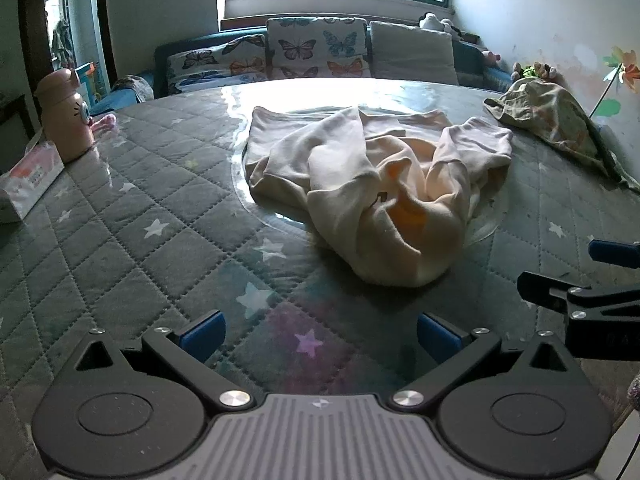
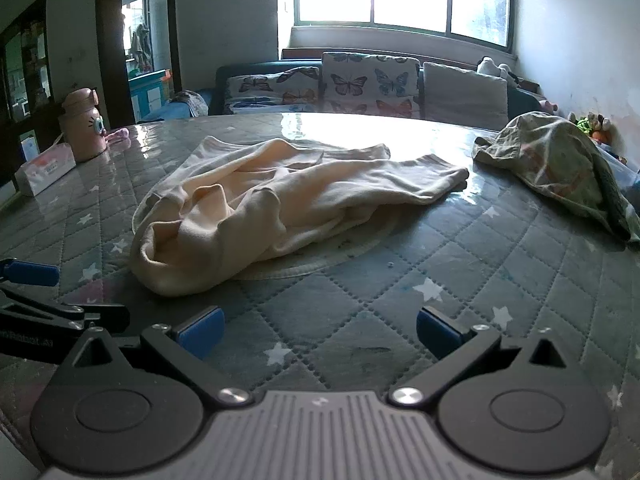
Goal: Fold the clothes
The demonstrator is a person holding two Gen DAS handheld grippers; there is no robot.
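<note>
Holding your left gripper (image 1: 320, 336) low over the quilted table (image 1: 132, 248), you have its blue fingers spread wide and empty; the crumpled cream garment (image 1: 360, 184) lies straight ahead of it. Your right gripper (image 2: 320, 334) is likewise splayed and empty, with that garment (image 2: 280, 200) ahead and slightly left, and a patterned green garment (image 2: 560, 164) far right.

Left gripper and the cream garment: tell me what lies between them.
Nothing but bare quilted star-print table cover. In the left wrist view, the open left gripper faces the crumpled cream garment with no object between; the right gripper sits off to the side.
</note>
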